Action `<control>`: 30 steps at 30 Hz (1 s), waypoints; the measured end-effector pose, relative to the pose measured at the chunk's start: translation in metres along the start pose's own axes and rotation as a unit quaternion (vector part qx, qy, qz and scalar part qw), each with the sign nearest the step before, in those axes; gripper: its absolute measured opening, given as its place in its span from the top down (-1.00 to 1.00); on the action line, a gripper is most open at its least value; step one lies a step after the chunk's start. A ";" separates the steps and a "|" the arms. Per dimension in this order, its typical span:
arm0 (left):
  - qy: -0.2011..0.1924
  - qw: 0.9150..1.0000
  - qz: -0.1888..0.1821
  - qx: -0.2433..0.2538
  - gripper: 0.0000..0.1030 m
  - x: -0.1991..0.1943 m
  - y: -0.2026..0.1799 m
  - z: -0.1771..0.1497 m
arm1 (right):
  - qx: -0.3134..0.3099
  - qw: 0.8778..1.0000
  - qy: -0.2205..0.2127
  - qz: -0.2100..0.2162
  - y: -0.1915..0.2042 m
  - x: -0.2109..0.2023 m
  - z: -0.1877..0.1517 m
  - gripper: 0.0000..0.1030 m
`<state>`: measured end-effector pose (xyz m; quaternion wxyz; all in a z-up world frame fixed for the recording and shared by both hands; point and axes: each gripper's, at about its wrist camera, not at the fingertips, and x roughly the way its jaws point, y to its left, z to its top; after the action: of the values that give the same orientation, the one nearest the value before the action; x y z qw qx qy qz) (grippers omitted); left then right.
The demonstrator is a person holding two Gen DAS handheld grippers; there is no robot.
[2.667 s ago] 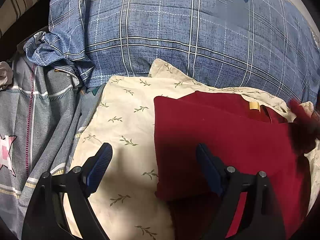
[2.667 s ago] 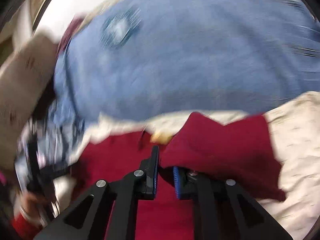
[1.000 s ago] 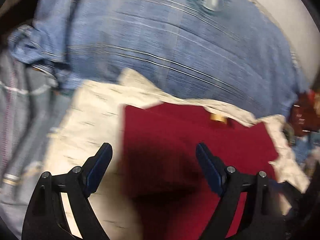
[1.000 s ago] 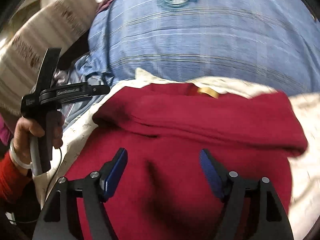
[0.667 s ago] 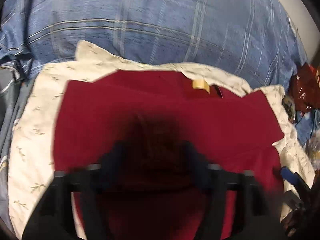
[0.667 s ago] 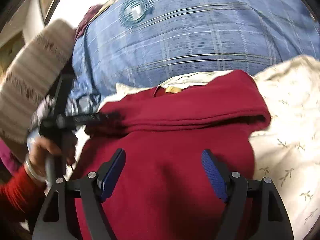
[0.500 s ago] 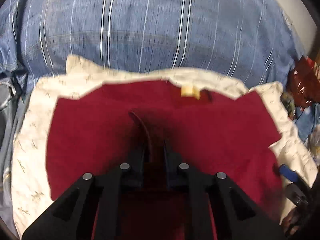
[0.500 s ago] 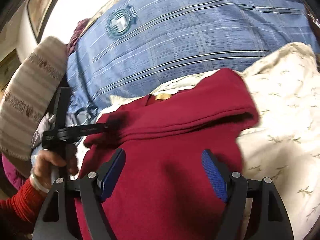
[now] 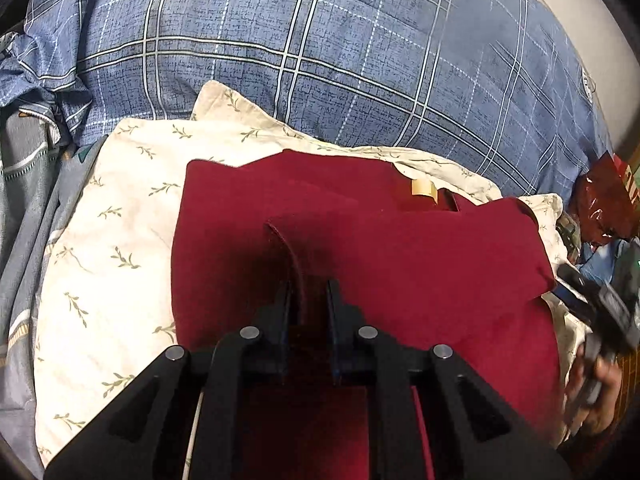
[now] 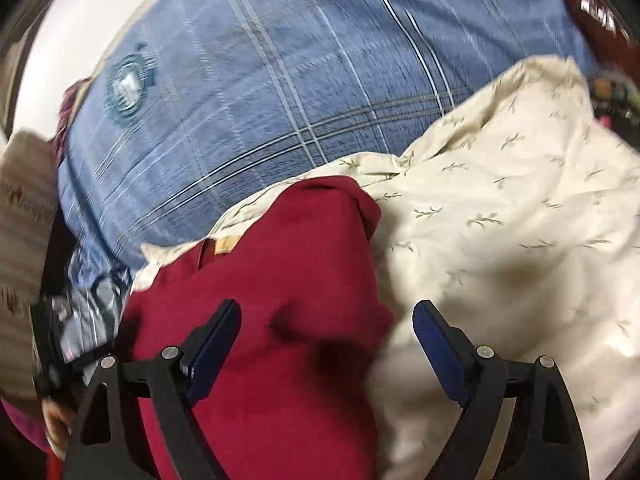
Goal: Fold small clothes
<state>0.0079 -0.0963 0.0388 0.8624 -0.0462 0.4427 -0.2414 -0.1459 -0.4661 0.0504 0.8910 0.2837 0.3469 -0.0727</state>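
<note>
A dark red garment (image 9: 420, 264) with a tan neck label (image 9: 423, 189) lies partly folded on a cream leaf-print cloth (image 9: 120, 216). My left gripper (image 9: 308, 294) is shut on a raised fold of the red garment near its middle. In the right wrist view the red garment (image 10: 280, 280) fills the lower left. My right gripper (image 10: 326, 322) is open and empty, hovering above the garment's right edge, where it meets the cream cloth (image 10: 520, 240). That view is blurred by motion.
A blue plaid quilt (image 9: 320, 48) lies behind the cream cloth. Grey striped bedding (image 9: 24, 200) lies at the left. A dark red shiny bag (image 9: 604, 204) sits at the right. The other hand and gripper show at the right edge (image 9: 600, 328).
My left gripper moved right to the garment's middle and closed on a fold of it. My right gripper let go of the garment earlier and has swung right, still open.
</note>
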 end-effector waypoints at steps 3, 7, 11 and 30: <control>-0.010 1.000 0.000 -0.002 0.75 -0.007 0.004 0.001 | 0.023 1.000 0.008 -0.006 -0.008 0.020 0.019 -0.73; -0.015 1.000 0.014 -0.020 0.75 -0.013 0.020 0.004 | 0.013 0.998 0.008 -0.055 -0.011 0.033 0.033 -0.68; -0.013 0.999 0.023 -0.034 0.75 -0.012 0.029 0.008 | 0.003 0.994 -0.004 -0.112 -0.019 0.050 0.051 -0.36; -0.044 0.999 -0.023 -0.015 -0.20 -0.026 -0.003 0.011 | -0.003 1.000 0.006 -0.008 -0.026 -0.008 0.033 -0.42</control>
<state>0.0025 -0.0884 0.0658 0.8745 -0.0793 0.4066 -0.2522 -0.1411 -0.5069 0.0637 0.8893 0.2788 0.3544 -0.0768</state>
